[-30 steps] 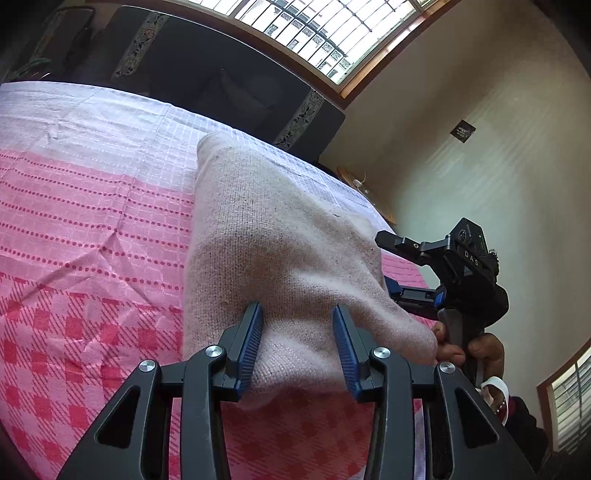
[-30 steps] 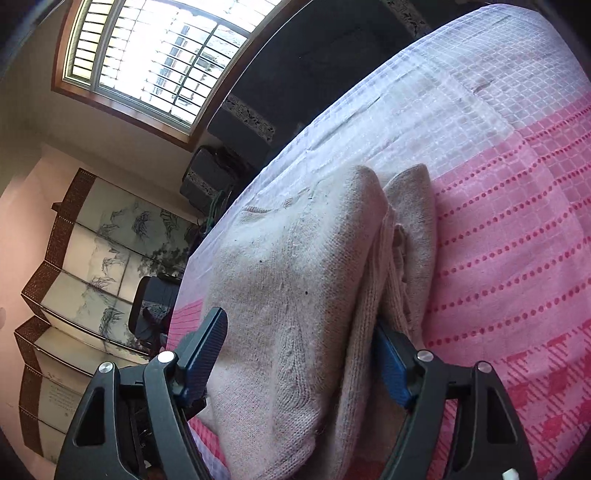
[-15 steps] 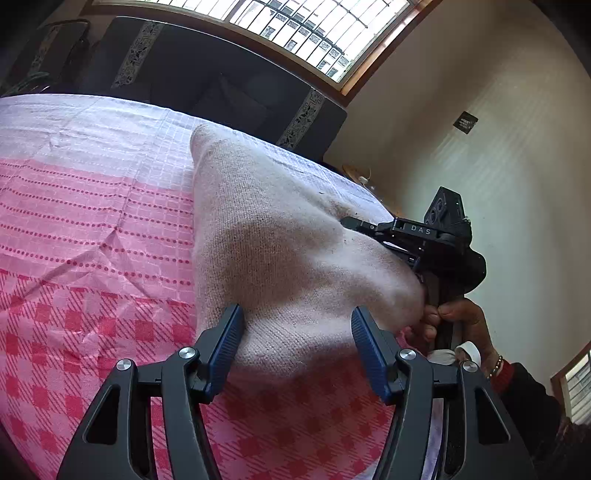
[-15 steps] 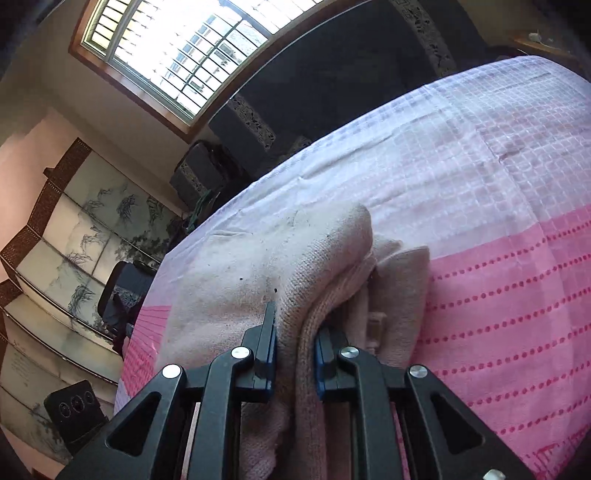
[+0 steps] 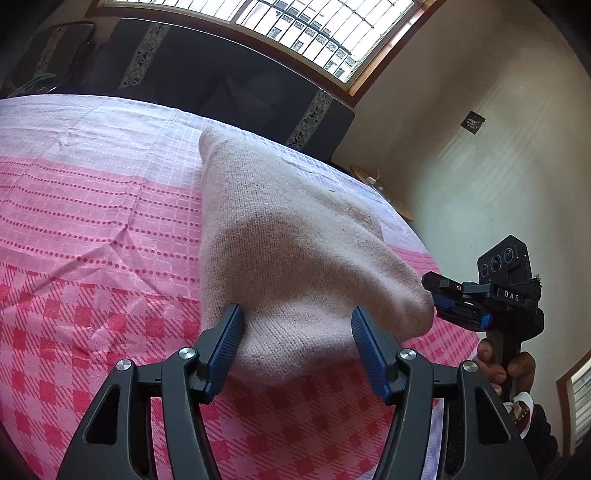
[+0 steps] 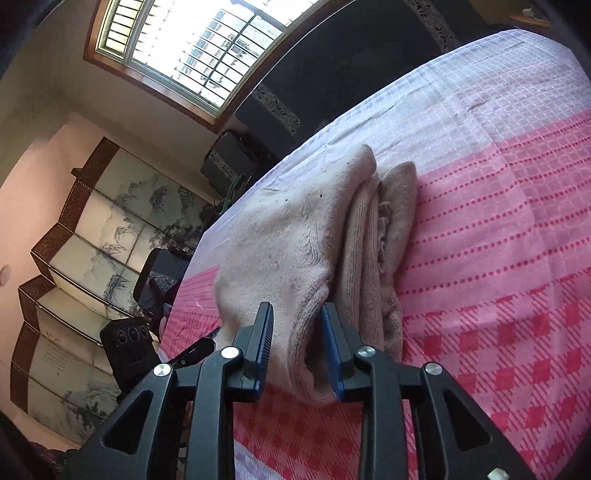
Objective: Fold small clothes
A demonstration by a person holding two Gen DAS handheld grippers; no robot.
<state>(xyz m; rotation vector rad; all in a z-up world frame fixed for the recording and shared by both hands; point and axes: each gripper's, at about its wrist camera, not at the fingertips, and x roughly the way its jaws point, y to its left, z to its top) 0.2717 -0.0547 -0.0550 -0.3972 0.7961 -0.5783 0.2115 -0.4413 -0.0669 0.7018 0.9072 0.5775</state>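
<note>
A folded beige knit sweater (image 5: 295,240) lies on the pink checked bedspread (image 5: 92,221). My left gripper (image 5: 297,339) stands open, one finger on each side of the sweater's near end, not squeezing it. In the right wrist view the sweater (image 6: 288,236) shows stacked layers along its right edge. My right gripper (image 6: 297,343) has a loose fold of the top layer between its jaws, which are opening; a dark gap shows beside the right pad. From the left wrist view, the right gripper (image 5: 437,299) sits just at the sweater's right corner.
A person's hand (image 5: 495,365) holds the right gripper's handle. A dark sofa (image 5: 221,81) stands behind the bed under a barred window (image 5: 295,22). A round wooden table (image 5: 384,192) is at the far right. A painted folding screen (image 6: 92,229) lines the left wall.
My left gripper let go of the sweater's near end and widened. My right gripper pinched shut on a fold, then eased partly open and drew back toward the sweater's corner.
</note>
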